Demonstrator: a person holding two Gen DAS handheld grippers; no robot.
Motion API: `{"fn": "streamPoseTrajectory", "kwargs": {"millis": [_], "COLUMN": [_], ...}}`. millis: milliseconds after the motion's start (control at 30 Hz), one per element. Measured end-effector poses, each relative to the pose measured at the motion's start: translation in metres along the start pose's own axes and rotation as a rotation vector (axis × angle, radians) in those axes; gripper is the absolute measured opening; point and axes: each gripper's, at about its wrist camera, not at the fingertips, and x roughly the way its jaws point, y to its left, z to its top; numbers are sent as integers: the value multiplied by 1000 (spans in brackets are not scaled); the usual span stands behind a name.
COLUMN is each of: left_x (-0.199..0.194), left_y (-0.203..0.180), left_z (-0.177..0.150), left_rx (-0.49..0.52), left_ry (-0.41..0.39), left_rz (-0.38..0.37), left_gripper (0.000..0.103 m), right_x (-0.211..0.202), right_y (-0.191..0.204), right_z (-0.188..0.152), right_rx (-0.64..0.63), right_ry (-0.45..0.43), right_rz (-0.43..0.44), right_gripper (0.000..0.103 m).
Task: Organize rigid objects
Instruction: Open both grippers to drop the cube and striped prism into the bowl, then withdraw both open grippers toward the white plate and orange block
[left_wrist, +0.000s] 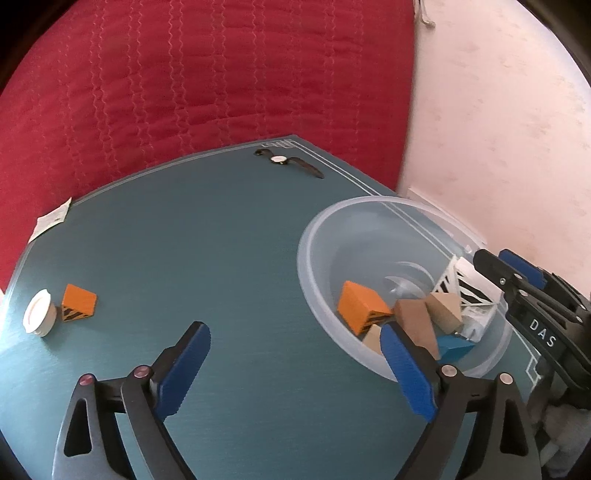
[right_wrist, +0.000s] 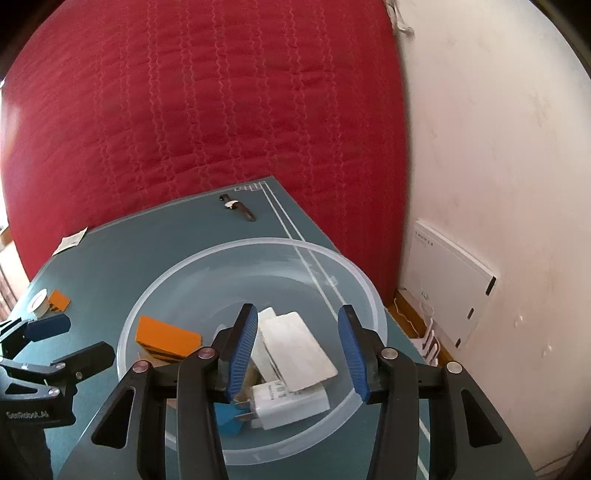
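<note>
Red quilted fabric backs a teal table (left_wrist: 207, 258), so the loose bits show up well. From the left wrist, the left gripper (left_wrist: 295, 365) is spread wide with nothing in it, next to the clear bowl (left_wrist: 317, 225) at 3 o'clock, which already has an orange box (left_wrist: 360, 306) and wooden blocks (left_wrist: 428, 317), so it's probably the collection spot. A second orange box (left_wrist: 78, 302), white cap (left_wrist: 38, 312) and watch (left_wrist: 290, 162) sit outside. From the right wrist, the right gripper (right_wrist: 297, 350) is open over the bowl, above a white flat pack (right_wrist: 299, 347) and charger (right_wrist: 284, 402).

Left hand-held gripper (left_wrist: 295, 360) jaws wide apart, empty; right hand-held gripper (right_wrist: 299, 350) jaws parted, gripping nothing, angled downward
</note>
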Motion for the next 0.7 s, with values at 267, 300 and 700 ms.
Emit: {"fn": "streamPoseTrajectory", "kwargs": {"millis": [267,300,700], "left_x": [0,0,-2], "left_y": [14,17,69], "left_z": [-3,-4,-10], "left_rx": [-19,-25,-122], "left_ry": [-8,-8,-4], "left_rz": [38,42,127], "left_gripper": [101,101,102], "right_x": [-5,-6,-20], "right_y": [14,16,72], "right_z": [-2,-2,-17], "right_rx": [-33,-40,-195], "right_ry": [-13,-16,1], "right_rz": [10,11,134], "right_gripper": [47,47,53]}}
